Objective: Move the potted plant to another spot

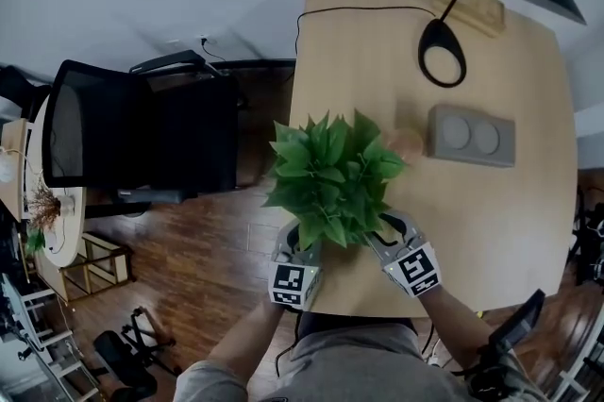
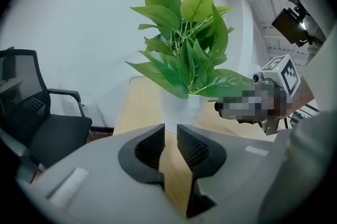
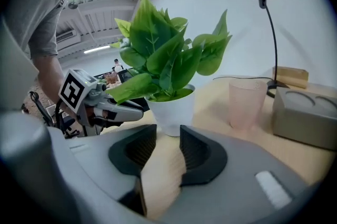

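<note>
The potted plant (image 1: pixel 332 178), broad green leaves in a white pot (image 3: pixel 171 110), stands on the wooden table (image 1: pixel 528 230) near its front edge. My left gripper (image 1: pixel 304 242) is just in front of the pot on its left, its tips under the leaves. In the left gripper view the left gripper (image 2: pixel 170 139) has a narrow gap between the jaws, nothing in it, and the pot (image 2: pixel 178 106) stands a little beyond. My right gripper (image 1: pixel 382 237) is at the front right. Its jaws (image 3: pixel 168 140) stand apart and empty, short of the pot.
A pale pink cup (image 3: pixel 246 102) stands right of the plant, with a grey block (image 1: pixel 472 136) with two round hollows beyond it. A black desk lamp (image 1: pixel 442 51) and a wooden block (image 1: pixel 469 2) are at the back. A black office chair (image 1: pixel 142 131) is left of the table.
</note>
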Motion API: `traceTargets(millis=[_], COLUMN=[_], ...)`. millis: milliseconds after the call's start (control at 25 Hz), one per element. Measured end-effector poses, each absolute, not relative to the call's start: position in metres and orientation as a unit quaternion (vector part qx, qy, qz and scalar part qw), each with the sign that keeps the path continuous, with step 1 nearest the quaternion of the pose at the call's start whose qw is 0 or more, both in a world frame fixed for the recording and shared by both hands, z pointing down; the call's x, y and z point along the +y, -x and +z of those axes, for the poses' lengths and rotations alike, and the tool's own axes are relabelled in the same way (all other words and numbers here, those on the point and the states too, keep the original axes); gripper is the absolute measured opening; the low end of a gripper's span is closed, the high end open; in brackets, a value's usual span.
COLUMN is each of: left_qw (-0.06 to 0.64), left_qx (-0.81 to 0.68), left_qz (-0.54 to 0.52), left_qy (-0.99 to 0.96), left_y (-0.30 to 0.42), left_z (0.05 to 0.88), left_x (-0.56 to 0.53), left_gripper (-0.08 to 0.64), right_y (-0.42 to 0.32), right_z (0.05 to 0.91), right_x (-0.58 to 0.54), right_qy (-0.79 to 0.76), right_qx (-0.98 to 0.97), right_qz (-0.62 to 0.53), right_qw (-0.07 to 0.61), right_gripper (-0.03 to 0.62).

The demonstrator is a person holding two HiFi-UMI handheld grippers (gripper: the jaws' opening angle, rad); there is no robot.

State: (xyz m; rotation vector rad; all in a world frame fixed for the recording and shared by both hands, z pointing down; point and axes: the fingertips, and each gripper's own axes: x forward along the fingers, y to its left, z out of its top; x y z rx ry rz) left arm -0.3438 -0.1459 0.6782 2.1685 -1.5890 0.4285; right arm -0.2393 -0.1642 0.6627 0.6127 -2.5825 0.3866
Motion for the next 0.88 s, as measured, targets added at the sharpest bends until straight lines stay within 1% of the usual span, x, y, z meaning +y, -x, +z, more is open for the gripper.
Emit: traceTargets(millis=[200, 400, 480, 760, 880], left_qw=[0.166, 0.111, 0.094, 0.019, 0.008], left_qx=[-0.526, -0.454, -0.437, -0.381, -0.381], left_qz=[0.175, 0.224, 0.248, 0.286, 0.292], left_qy=[-0.815, -0.855, -0.860, -0.879, -0.877], left_y=[0.343, 0.338, 0.339, 0.319, 0.315], left_z=[0.678, 0.680, 0.682, 0.678, 0.682], left_x=[-0.159, -0.174, -0.178, -0.194, -0.195], left_gripper=[0.239, 0.333, 0.353, 0.353, 0.336], right_y=[0.252, 0.263, 0.267, 0.278, 0.280], right_z=[0.670, 0.672, 0.672, 0.668, 0.670], right_x=[-0.171, -0.190, -0.195, -0.200, -0.203], right_qy=[-0.174, -0.143, -0.129, -0.087, -0.097], right_qx=[-0.948, -0.953, -0.956, -0.958, -0.959], right_qz=[0.094, 0.060, 0.048, 0.005, 0.009], right_qw=[0.248, 0.261, 0.261, 0.272, 0.265], right_gripper=[0.278, 0.361, 0.390, 0.391, 0.380])
